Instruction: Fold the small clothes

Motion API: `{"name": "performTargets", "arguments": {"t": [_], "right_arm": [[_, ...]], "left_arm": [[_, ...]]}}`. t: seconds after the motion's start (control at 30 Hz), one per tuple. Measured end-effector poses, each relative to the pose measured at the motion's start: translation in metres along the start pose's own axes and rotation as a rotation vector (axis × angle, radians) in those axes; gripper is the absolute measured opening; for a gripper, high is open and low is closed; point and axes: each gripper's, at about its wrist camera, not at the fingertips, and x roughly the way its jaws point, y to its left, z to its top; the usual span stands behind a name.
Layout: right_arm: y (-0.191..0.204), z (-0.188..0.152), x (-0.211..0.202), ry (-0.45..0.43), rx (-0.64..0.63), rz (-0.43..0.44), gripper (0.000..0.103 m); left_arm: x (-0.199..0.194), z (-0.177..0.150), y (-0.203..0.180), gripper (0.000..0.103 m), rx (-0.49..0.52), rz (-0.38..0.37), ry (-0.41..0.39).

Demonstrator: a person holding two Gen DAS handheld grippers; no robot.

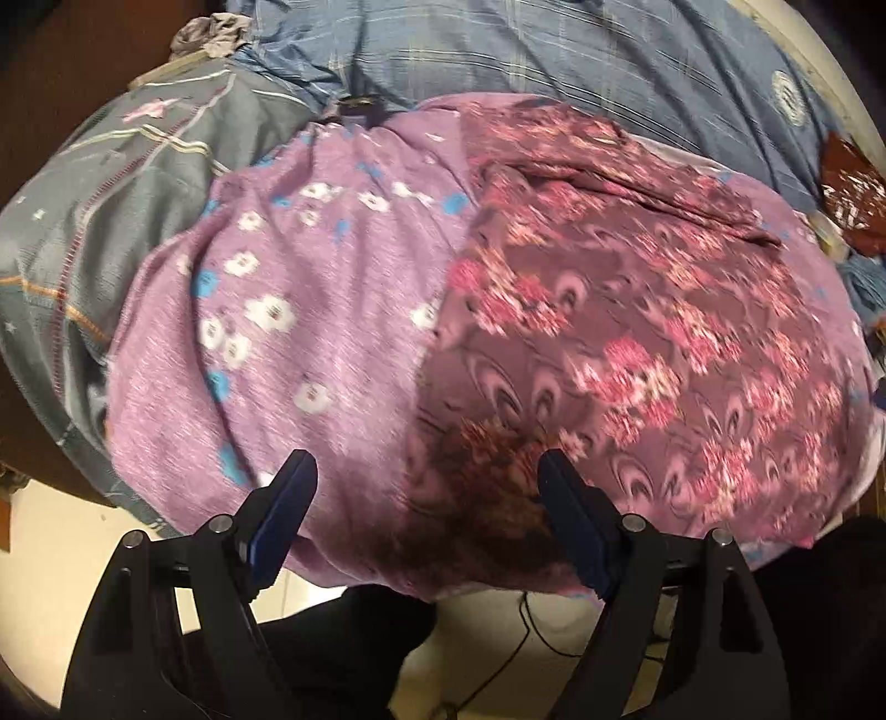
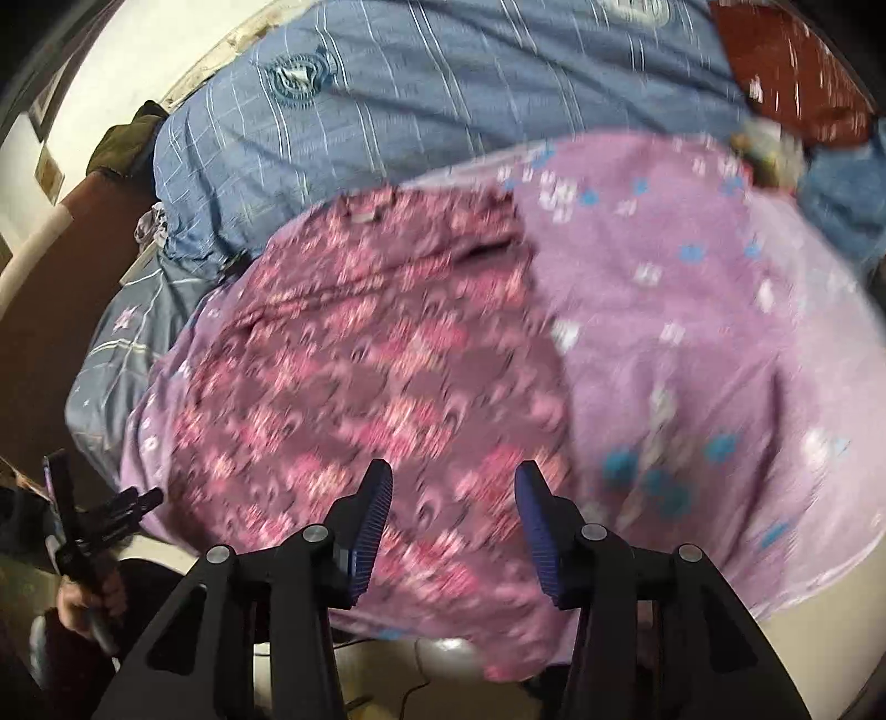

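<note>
A small mauve garment with pink flowers (image 1: 626, 332) lies spread flat on a lilac flowered sheet (image 1: 288, 343) on the bed. It also shows in the right wrist view (image 2: 365, 354), on the same lilac sheet (image 2: 692, 310). My left gripper (image 1: 426, 476) is open and empty, hovering over the garment's near left corner at the bed's front edge. My right gripper (image 2: 454, 482) is open and empty above the garment's near edge. The left gripper also shows in the right wrist view (image 2: 99, 509), held in a hand at the far left.
A blue striped quilt (image 1: 526, 50) lies along the back of the bed, and a grey-blue patterned cover (image 1: 99, 221) lies at the left. A dark red cloth (image 2: 792, 72) lies at the back right. A pale floor with a black cable (image 1: 531, 631) lies below the bed's edge.
</note>
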Motion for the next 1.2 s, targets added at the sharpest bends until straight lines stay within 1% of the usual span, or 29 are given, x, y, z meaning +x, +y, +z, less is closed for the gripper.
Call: {"name": "performTargets", "arguments": {"t": [0.07, 0.1, 0.13, 0.17, 0.2, 0.23, 0.3, 0.37, 0.4, 0.43, 0.47, 0.5, 0.53, 0.63, 0.73, 0.83, 0.9, 0.93, 0.97, 1.0, 1.03, 1.13, 1.2], "right_arm": [[-0.01, -0.015, 0.011, 0.04, 0.071, 0.033, 0.048], [-0.019, -0.023, 0.016, 0.053, 0.12, 0.062, 0.048], [-0.029, -0.032, 0.021, 0.077, 0.169, 0.093, 0.048], [-0.035, -0.041, 0.02, 0.096, 0.199, 0.112, 0.049], [-0.041, -0.049, 0.024, 0.107, 0.229, 0.128, 0.049], [-0.048, -0.056, 0.029, 0.11, 0.261, 0.143, 0.049], [-0.058, -0.068, 0.039, 0.134, 0.309, 0.164, 0.047], [-0.067, -0.076, 0.043, 0.155, 0.337, 0.152, 0.047], [-0.07, -0.079, 0.045, 0.164, 0.345, 0.142, 0.047], [-0.074, -0.083, 0.047, 0.171, 0.354, 0.133, 0.047], [-0.078, -0.087, 0.048, 0.178, 0.366, 0.129, 0.047], [-0.082, -0.093, 0.05, 0.19, 0.378, 0.126, 0.048], [-0.085, -0.097, 0.052, 0.2, 0.383, 0.123, 0.049], [-0.089, -0.109, 0.054, 0.218, 0.378, 0.076, 0.05], [-0.096, -0.118, 0.055, 0.221, 0.392, 0.069, 0.05], [-0.099, -0.12, 0.053, 0.21, 0.385, 0.038, 0.05], [-0.102, -0.117, 0.043, 0.171, 0.387, 0.066, 0.05], [-0.104, -0.115, 0.038, 0.158, 0.386, 0.082, 0.05], [-0.106, -0.113, 0.034, 0.147, 0.386, 0.093, 0.05], [-0.109, -0.111, 0.031, 0.136, 0.389, 0.096, 0.05], [-0.109, -0.111, 0.031, 0.131, 0.393, 0.092, 0.05], [-0.114, -0.112, 0.038, 0.14, 0.41, 0.085, 0.05], [-0.114, -0.113, 0.046, 0.155, 0.417, 0.097, 0.05]], "left_arm": [[0.007, -0.006, 0.002, 0.082, -0.008, -0.035, 0.012], [0.011, -0.01, 0.004, 0.077, -0.018, -0.054, 0.022], [0.014, -0.013, 0.005, 0.062, -0.028, -0.072, 0.027], [0.017, -0.018, 0.007, 0.052, -0.034, -0.1, 0.035], [0.021, -0.022, 0.008, 0.035, -0.035, -0.119, 0.049], [0.023, -0.028, 0.008, 0.03, -0.035, -0.128, 0.06], [0.025, -0.034, 0.011, 0.03, -0.042, -0.139, 0.063], [0.024, -0.037, 0.016, 0.03, -0.079, -0.165, 0.061], [0.024, -0.037, 0.019, 0.032, -0.1, -0.171, 0.059], [0.025, -0.037, 0.021, 0.042, -0.121, -0.177, 0.065], [0.029, -0.039, 0.025, 0.049, -0.151, -0.19, 0.086], [0.031, -0.04, 0.027, 0.058, -0.167, -0.195, 0.098], [0.034, -0.042, 0.028, 0.061, -0.18, -0.197, 0.111], [0.043, -0.047, 0.029, 0.061, -0.196, -0.203, 0.157], [0.05, -0.051, 0.03, 0.061, -0.218, -0.235, 0.197], [0.051, -0.052, 0.03, 0.061, -0.225, -0.26, 0.208], [0.047, -0.053, 0.031, 0.06, -0.219, -0.283, 0.176], [0.045, -0.054, 0.032, 0.052, -0.216, -0.294, 0.164], [0.043, -0.054, 0.033, 0.047, -0.21, -0.308, 0.152], [0.044, -0.054, 0.03, 0.036, -0.197, -0.322, 0.15], [0.044, -0.054, 0.028, 0.031, -0.184, -0.328, 0.147], [0.042, -0.053, 0.021, 0.025, -0.136, -0.327, 0.135], [0.042, -0.052, 0.02, 0.025, -0.135, -0.343, 0.136]]}}
